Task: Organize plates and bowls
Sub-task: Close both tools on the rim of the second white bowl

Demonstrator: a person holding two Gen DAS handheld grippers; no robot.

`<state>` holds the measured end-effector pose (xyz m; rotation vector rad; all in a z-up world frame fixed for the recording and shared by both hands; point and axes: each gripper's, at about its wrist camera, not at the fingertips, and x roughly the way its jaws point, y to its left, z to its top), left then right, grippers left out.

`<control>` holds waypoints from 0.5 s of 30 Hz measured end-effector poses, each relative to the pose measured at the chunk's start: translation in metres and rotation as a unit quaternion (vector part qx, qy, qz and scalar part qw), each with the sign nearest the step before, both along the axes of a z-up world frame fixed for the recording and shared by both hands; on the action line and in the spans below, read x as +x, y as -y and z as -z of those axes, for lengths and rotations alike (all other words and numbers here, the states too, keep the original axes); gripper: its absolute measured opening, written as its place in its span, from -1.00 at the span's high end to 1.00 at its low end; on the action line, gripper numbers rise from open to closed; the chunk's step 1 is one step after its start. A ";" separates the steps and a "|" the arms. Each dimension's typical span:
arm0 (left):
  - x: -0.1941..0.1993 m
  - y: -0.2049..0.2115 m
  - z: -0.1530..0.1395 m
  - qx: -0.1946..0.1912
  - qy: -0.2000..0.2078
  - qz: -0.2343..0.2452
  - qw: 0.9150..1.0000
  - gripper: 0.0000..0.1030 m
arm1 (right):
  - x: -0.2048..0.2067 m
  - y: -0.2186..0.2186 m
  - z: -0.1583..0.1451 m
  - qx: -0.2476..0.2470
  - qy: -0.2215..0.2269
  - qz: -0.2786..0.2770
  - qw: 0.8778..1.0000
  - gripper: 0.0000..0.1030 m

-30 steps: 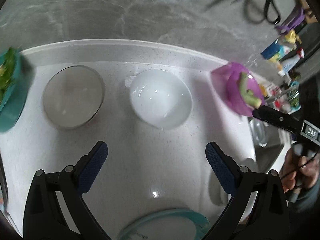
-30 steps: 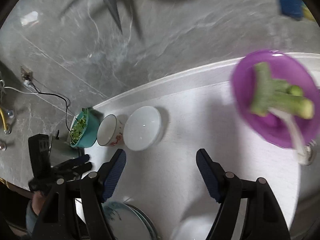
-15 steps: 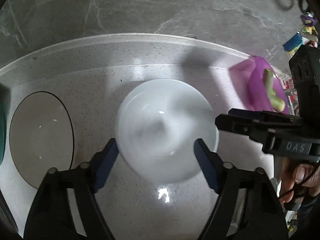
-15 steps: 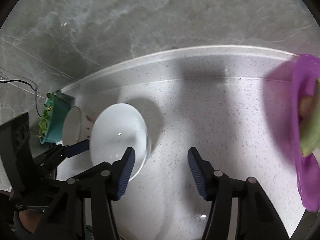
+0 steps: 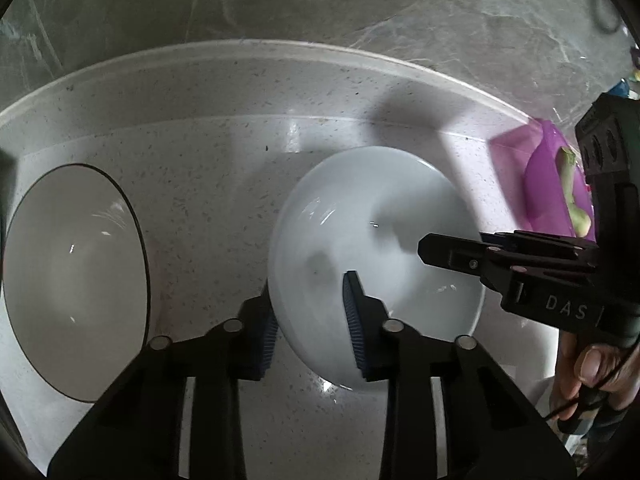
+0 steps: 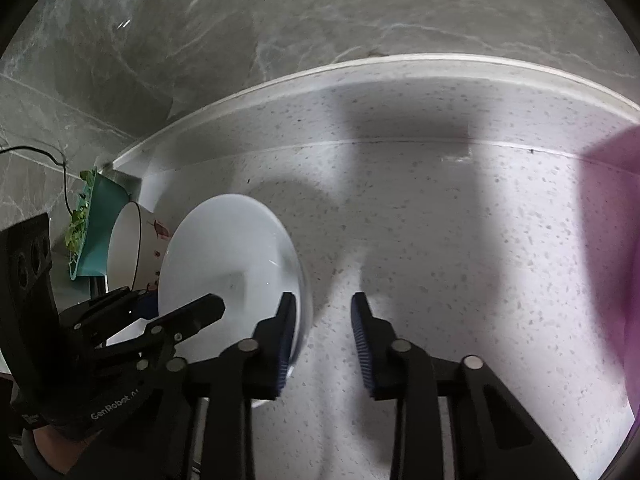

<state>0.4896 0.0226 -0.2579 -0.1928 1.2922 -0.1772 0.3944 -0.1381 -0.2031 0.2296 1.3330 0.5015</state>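
Observation:
A plain white bowl (image 5: 372, 240) (image 6: 228, 256) stands on the speckled white counter (image 5: 208, 184). My left gripper (image 5: 312, 324) straddles its near left rim, one finger outside and one inside. Its jaws are closing and no gap shows beside the rim wall. My right gripper (image 6: 324, 340) straddles the opposite rim, also closing. Its left pad (image 6: 286, 340) lies over the rim, while its right pad (image 6: 360, 340) stands off it with counter showing between. Each view shows the other gripper, the right one (image 5: 460, 256) and the left one (image 6: 180, 320), at the bowl.
A dark-rimmed white bowl (image 5: 72, 280) (image 6: 124, 248) sits just left of the white one. A teal bowl of greens (image 6: 96, 216) stands beyond it. A purple plate with a green vegetable (image 5: 548, 184) (image 6: 624, 240) lies to the right. The counter's raised back edge (image 6: 400, 64) meets a grey marble wall.
Both grippers came down onto the white bowl from opposite sides. Their jaws went from wide apart to narrow, each now across the bowl's rim.

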 end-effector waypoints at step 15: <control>0.005 0.010 0.003 0.000 -0.004 -0.007 1.000 0.83 | -0.002 -0.007 0.002 -0.010 -0.004 0.011 1.000 0.85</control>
